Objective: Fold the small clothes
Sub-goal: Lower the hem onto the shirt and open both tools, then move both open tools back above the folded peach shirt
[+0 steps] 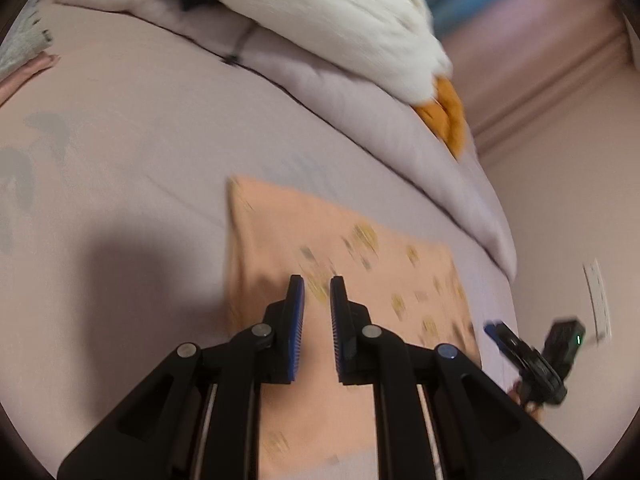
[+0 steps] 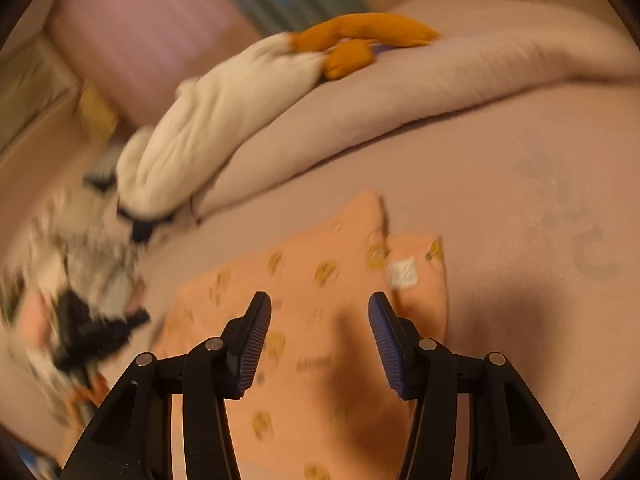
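A peach garment with small yellow prints lies folded flat on the pale bed sheet. My left gripper hovers over its near part with only a narrow gap between the blue pads and nothing in it. In the right wrist view the same garment shows a white label near its far right corner. My right gripper hangs above it with its jaws wide apart and empty. The right gripper's body shows at the bed's right edge in the left wrist view.
A rolled pale duvet runs along the far side of the bed, with a white plush toy with orange feet lying on it. A blurred pile of patterned clothes sits at the left. The bed edge and wall are to the right.
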The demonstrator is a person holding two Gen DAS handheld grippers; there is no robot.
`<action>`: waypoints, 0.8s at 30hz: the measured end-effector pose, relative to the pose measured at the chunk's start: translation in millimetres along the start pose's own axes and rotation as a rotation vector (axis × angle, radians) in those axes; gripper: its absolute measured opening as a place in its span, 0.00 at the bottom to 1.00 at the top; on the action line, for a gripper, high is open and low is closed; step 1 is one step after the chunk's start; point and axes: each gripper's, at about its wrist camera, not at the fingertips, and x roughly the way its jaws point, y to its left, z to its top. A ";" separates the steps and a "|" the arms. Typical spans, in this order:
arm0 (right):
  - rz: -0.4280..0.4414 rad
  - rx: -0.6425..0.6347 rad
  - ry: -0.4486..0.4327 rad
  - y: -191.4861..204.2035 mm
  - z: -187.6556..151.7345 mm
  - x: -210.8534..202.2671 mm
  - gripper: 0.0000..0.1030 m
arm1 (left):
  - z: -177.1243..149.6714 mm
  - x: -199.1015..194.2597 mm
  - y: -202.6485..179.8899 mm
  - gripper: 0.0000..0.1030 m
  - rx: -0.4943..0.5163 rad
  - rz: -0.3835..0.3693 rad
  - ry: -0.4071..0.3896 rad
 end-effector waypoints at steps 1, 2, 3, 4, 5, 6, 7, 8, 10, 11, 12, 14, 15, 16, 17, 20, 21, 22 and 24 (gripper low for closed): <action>-0.025 -0.033 0.010 6.2 -3.6 1.1 0.47 | -8.9 -2.1 -3.6 0.12 0.013 -0.009 0.009; -0.065 -0.064 0.018 10.5 -6.8 1.5 0.46 | -18.3 -5.0 -5.9 0.12 0.023 -0.022 0.010; -0.096 -0.074 0.017 11.5 -8.9 -0.4 0.46 | -28.2 -6.9 -8.9 0.12 0.037 -0.032 0.023; -0.101 -0.067 0.012 10.3 -10.1 -3.0 0.46 | -35.9 -8.3 -11.5 0.12 0.050 -0.034 0.030; -0.089 -0.045 0.003 5.3 -11.2 -8.2 0.46 | -40.0 -6.7 -14.0 0.12 0.067 -0.035 0.040; -0.080 -0.013 -0.003 -2.3 -12.1 -13.6 0.46 | -45.2 -5.6 -16.5 0.12 0.085 -0.034 0.051; -0.077 0.013 -0.006 -6.7 -13.0 -17.0 0.46 | -47.3 -4.7 -17.3 0.12 0.096 -0.032 0.058; -0.071 0.045 -0.007 -13.8 -14.7 -21.0 0.46 | -54.7 -3.1 -18.1 0.12 0.114 -0.029 0.076; -0.024 0.105 0.010 -28.9 -18.6 -27.0 0.46 | -61.5 3.1 -18.0 0.12 0.123 -0.011 0.104; 0.007 0.118 0.031 -33.5 -21.1 -27.8 0.46 | -64.7 5.7 -16.4 0.12 0.124 -0.002 0.115; 0.019 0.122 0.046 -31.9 -24.1 -28.1 0.46 | -67.8 8.9 -13.7 0.12 0.120 0.008 0.126; -0.007 0.121 0.062 -34.9 -28.8 -26.8 0.46 | -71.4 13.0 -9.7 0.12 0.103 0.012 0.140; -0.001 0.119 0.068 -35.4 -30.0 -25.6 0.46 | -73.0 15.1 -7.4 0.12 0.092 0.013 0.146; 0.018 0.121 0.079 -35.7 -31.0 -22.3 0.46 | -73.9 15.4 -5.9 0.12 0.088 0.016 0.149; 0.030 0.117 0.089 -33.5 -31.5 -20.0 0.46 | -75.3 14.8 -5.1 0.12 0.087 0.020 0.149; 0.042 0.093 0.128 -29.8 -33.4 -9.8 0.46 | -75.6 11.3 -3.3 0.12 0.087 0.024 0.154; 0.060 0.085 0.135 -28.5 -34.4 -8.4 0.35 | -75.4 11.0 -3.6 0.12 0.088 0.025 0.155; 0.073 0.068 0.137 -25.7 -35.6 -7.5 0.24 | -74.1 12.2 -4.5 0.12 0.087 0.026 0.157; 0.057 0.032 0.139 -23.7 -37.6 -8.9 0.05 | -72.1 13.1 -4.1 0.12 0.080 0.029 0.161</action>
